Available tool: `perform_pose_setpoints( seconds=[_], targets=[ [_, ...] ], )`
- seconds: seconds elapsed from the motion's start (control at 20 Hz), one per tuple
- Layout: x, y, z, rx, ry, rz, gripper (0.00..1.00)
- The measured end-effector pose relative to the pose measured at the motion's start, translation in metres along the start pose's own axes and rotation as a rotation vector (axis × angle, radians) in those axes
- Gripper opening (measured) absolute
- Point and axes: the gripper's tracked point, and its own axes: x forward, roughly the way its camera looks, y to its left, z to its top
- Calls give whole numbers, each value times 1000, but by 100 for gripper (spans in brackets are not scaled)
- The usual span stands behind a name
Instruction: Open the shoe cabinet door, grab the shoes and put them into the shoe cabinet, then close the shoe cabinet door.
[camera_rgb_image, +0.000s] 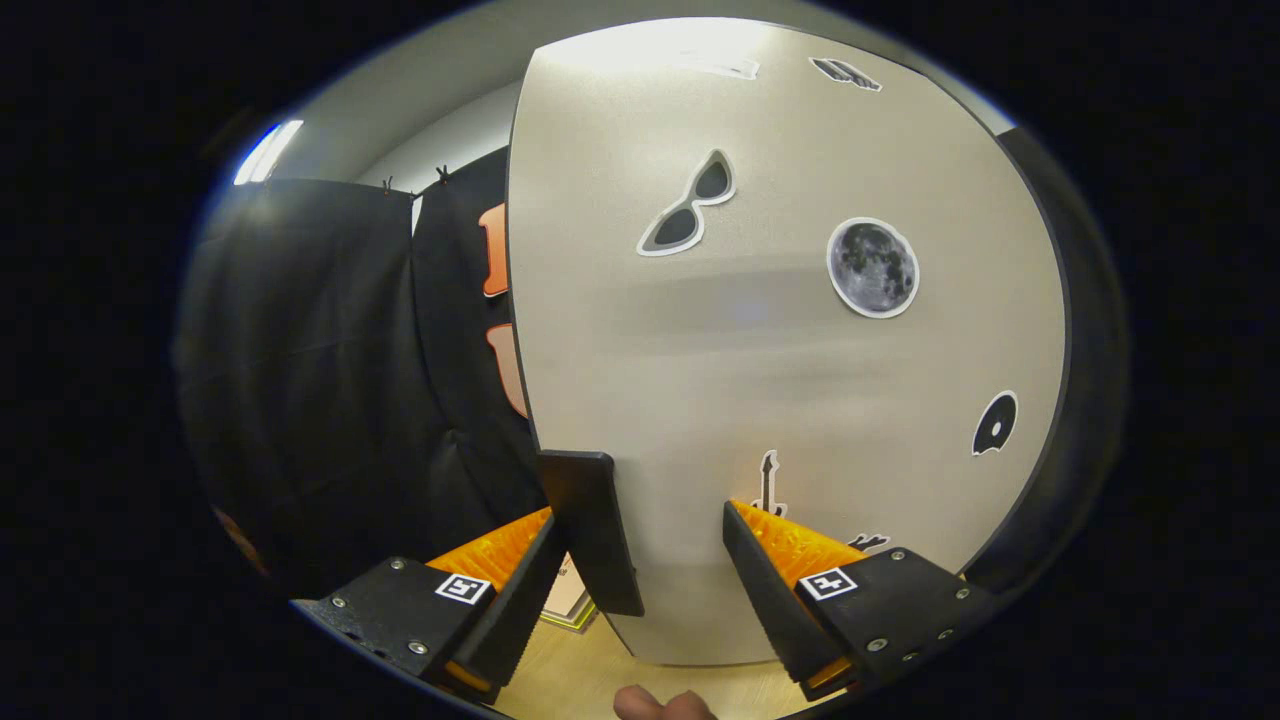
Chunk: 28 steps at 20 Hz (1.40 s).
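Observation:
The shoe cabinet door (780, 360) is a tall pale panel with stickers of sunglasses, a moon and a guitar, close in front of me. A dark flat handle (590, 530) sticks out from the door's left edge near the bottom. My gripper (640, 515) is open and straddles that handle. The handle lies right beside the left finger (525, 590), and a wide gap separates it from the right finger (765, 580), which sits against the door face. I cannot tell whether the door is shut or ajar.
Black booth cloth (330, 400) hangs left of the door. A light wooden floor (590, 685) lies below, with a flat card (568, 600) on it by the door's lower left corner. A person's fingertips (662, 705) show beneath the gripper.

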Motion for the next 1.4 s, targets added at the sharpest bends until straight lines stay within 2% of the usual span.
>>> perform_pose_setpoints(
  seconds=[0.45,0.7,0.95,1.4],
  targets=[
    [3,1,1,10,7,-5,96],
    [-14,18,9,92,14,37,96],
    [-70,29,18,44,-31,19,96],
    [-187,35,22,4,-69,-65,96]
  ],
)
